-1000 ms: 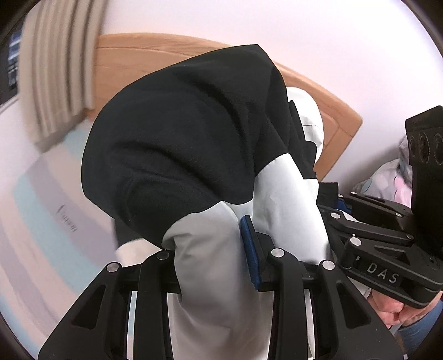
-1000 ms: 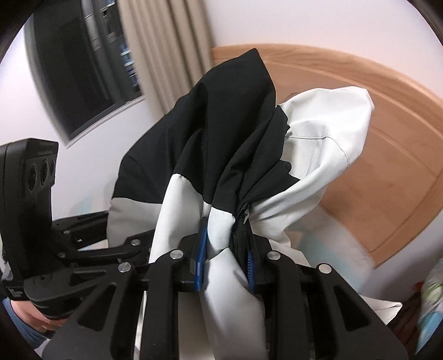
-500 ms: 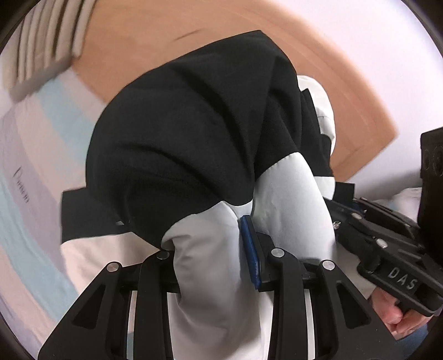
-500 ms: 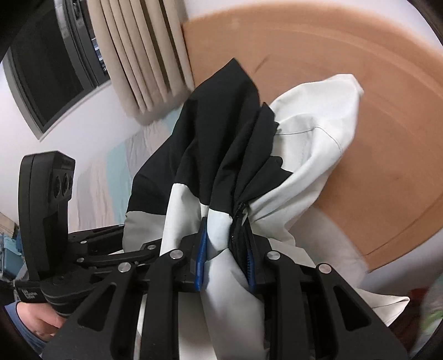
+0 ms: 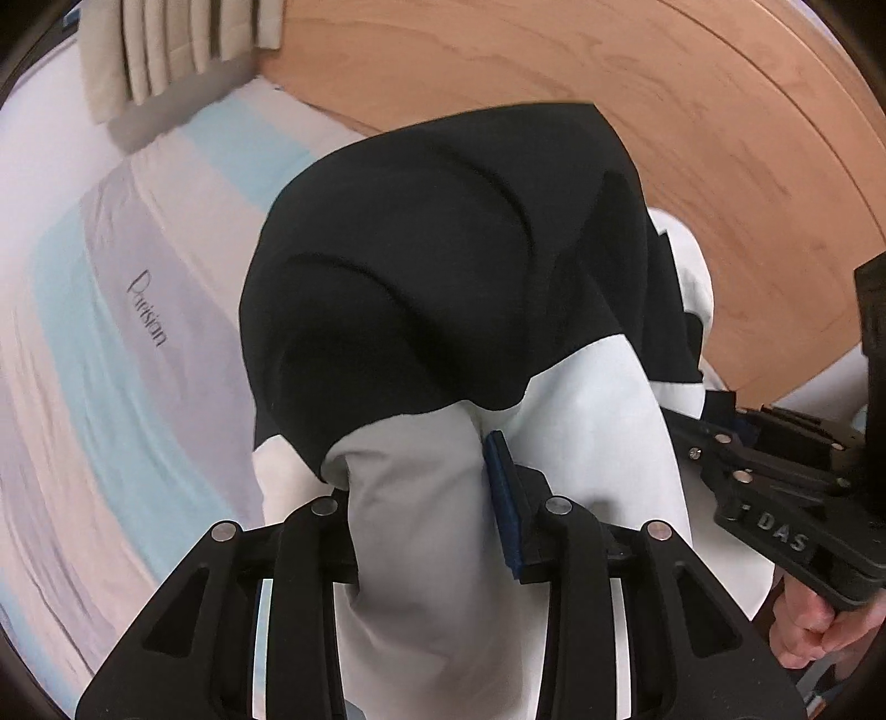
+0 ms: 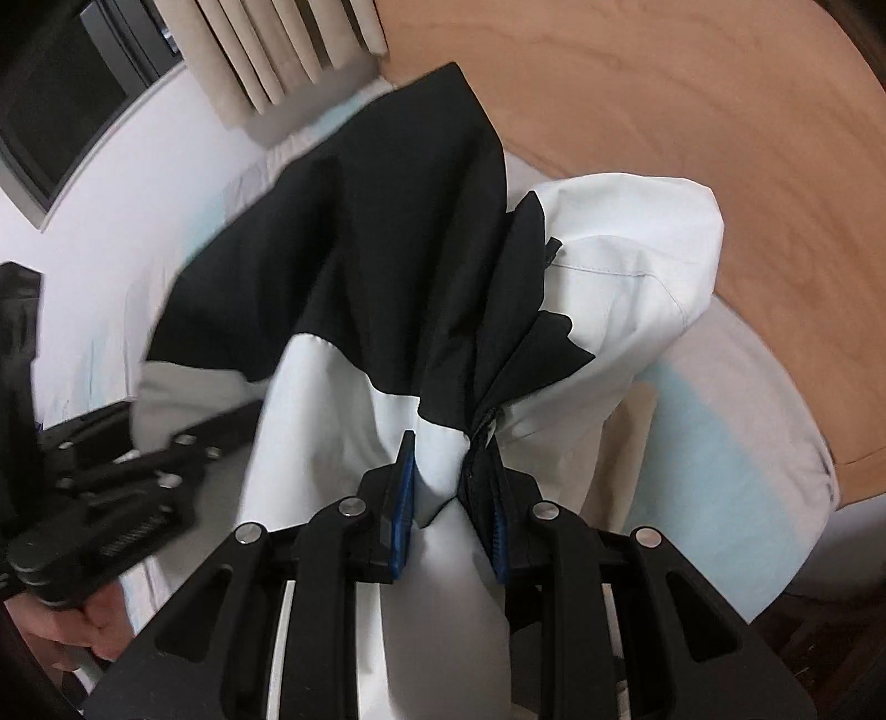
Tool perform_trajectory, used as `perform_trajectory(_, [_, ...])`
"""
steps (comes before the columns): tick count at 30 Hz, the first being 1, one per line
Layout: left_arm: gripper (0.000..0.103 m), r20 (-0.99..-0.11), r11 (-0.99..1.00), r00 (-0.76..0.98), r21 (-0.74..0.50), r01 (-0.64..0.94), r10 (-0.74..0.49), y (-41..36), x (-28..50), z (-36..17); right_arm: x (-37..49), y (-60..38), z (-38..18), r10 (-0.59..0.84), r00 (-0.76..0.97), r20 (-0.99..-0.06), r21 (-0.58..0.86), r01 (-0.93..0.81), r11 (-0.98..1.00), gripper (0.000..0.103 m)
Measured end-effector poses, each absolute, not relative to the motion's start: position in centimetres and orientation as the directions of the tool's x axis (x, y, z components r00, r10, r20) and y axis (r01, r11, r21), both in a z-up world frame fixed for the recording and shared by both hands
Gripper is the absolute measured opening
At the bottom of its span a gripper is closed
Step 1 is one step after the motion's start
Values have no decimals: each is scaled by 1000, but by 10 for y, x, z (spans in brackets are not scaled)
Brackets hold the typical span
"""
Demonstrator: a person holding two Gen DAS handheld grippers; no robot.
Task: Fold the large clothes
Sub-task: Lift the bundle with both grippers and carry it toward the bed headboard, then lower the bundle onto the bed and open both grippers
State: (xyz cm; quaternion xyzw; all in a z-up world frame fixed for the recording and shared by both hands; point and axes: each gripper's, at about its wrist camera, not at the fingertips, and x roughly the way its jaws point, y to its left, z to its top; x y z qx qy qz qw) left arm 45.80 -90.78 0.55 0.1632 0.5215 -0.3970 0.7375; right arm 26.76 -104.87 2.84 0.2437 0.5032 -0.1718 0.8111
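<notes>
A black and white jacket (image 5: 443, 266) hangs bunched over the bed, held up by both grippers. In the left wrist view my left gripper (image 5: 421, 487) has a thick roll of the white fabric between its jaws; the jaws are opening slightly while the blue pad (image 5: 501, 487) still presses the cloth. My right gripper (image 6: 449, 487) is shut on a gathered white and black part of the jacket (image 6: 376, 249) beside its zipper. Each gripper also shows in the other's view: the right gripper (image 5: 775, 498) at the right edge, the left gripper (image 6: 138, 482) blurred at the left.
Beneath lies a bed (image 5: 111, 332) with a striped blue, grey and white sheet. A curved wooden headboard (image 5: 720, 166) stands behind it, with a pillow (image 6: 720, 443) at its foot. Beige curtains (image 5: 166, 50) and a dark window (image 6: 66, 83) are at the far left. A hand (image 5: 814, 626) grips the right gripper's handle.
Both grippers have come down toward the bed with the jacket still in them. The views tilt lower, so the wall is gone and more sheet and headboard show.
</notes>
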Motion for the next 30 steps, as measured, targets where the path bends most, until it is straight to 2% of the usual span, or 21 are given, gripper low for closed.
perform_trajectory(5, [43,-906,663,181,-133,736,-383,-890,465,-12,277,-1048,-1,-33,409,-912,212,539,815,21])
perform_trajectory(16, [59,-912,690,169,-153,707,-375,-882,457,-37,286,-1039,-40,-55,353,-934,157,545,824,23])
perform_trajectory(20, [62,-905,694,209,-119,710,-370,-879,447,-30,284,-1039,-32,-73,362,-929,158,568,808,28])
perform_trajectory(23, [69,-895,710,266,-75,700,-357,-872,442,-15,296,-1036,-30,-121,366,-923,130,591,796,38])
perform_trajectory(25, [76,-886,716,289,-66,695,-362,-866,438,-5,294,-1033,-23,-155,371,-916,112,604,789,52])
perform_trajectory(26, [84,-876,721,322,-40,692,-358,-861,434,1,290,-1031,-19,-166,378,-911,113,614,781,56])
perform_trajectory(28, [87,-860,718,356,-18,696,-367,-852,428,11,286,-1030,-14,-190,385,-903,106,630,770,69])
perform_trajectory(30, [97,-857,722,368,-8,692,-361,-845,424,15,283,-1026,-6,-212,391,-896,102,645,758,76])
